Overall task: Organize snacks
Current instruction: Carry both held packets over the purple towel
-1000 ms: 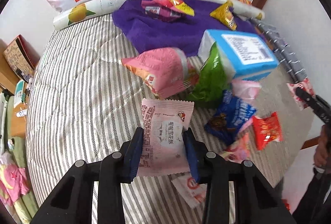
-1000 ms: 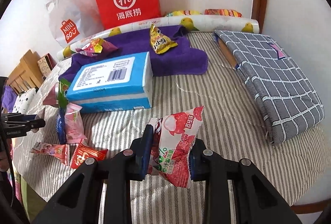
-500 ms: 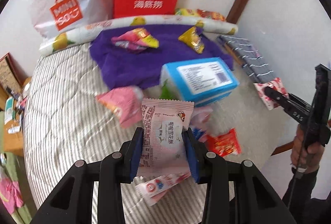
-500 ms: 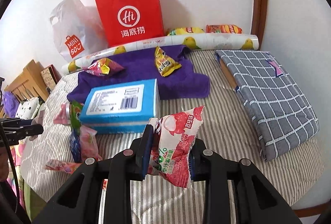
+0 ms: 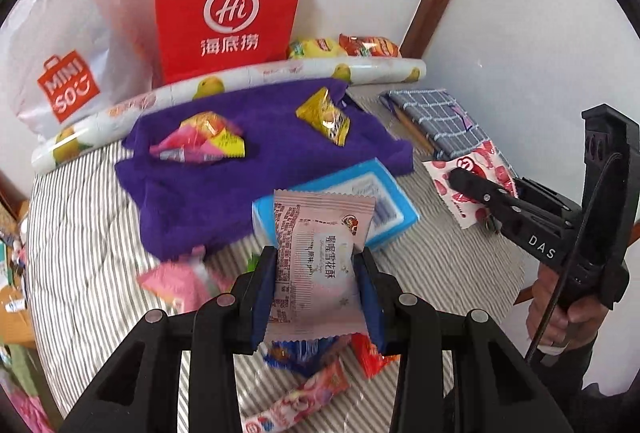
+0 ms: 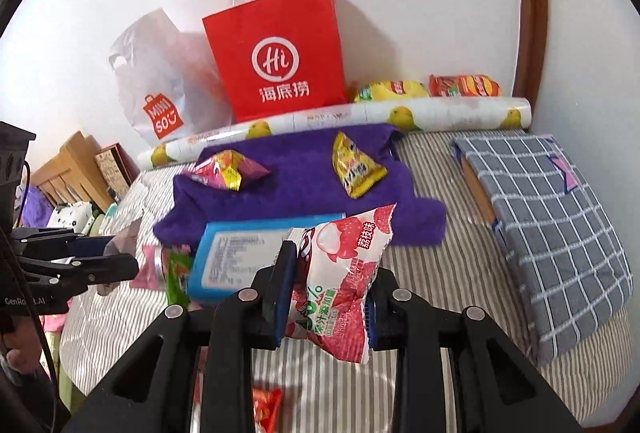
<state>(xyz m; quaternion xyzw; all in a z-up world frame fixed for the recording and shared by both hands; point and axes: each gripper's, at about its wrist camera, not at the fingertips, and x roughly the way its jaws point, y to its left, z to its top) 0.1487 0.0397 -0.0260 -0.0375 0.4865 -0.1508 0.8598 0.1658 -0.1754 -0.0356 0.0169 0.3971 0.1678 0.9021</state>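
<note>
My left gripper [image 5: 316,293] is shut on a pale pink snack packet [image 5: 316,261], held above the striped bed. My right gripper [image 6: 328,297] is shut on a red-and-white lychee snack packet [image 6: 344,273]; the same gripper and packet [image 5: 472,185] show at the right of the left wrist view. On the purple towel [image 5: 248,169] lie a pink-yellow packet [image 5: 200,145] and a yellow packet [image 5: 326,117]. A blue box [image 5: 360,201] lies in front of the towel. Loose packets, pink [image 5: 180,281], blue [image 5: 296,353] and red [image 5: 368,357], lie below my left gripper.
A red paper bag [image 5: 228,5] and a white plastic bag [image 5: 68,45] stand against the back wall behind a rolled lemon-print sheet [image 5: 248,77]. A grey checked folded cloth [image 6: 552,225] lies on the right of the bed. A person's hand [image 5: 560,313] holds the right gripper.
Both grippers have risen with their packets still held, so the bed and snacks look farther below. The left view has swung right, bringing the right gripper into it.
</note>
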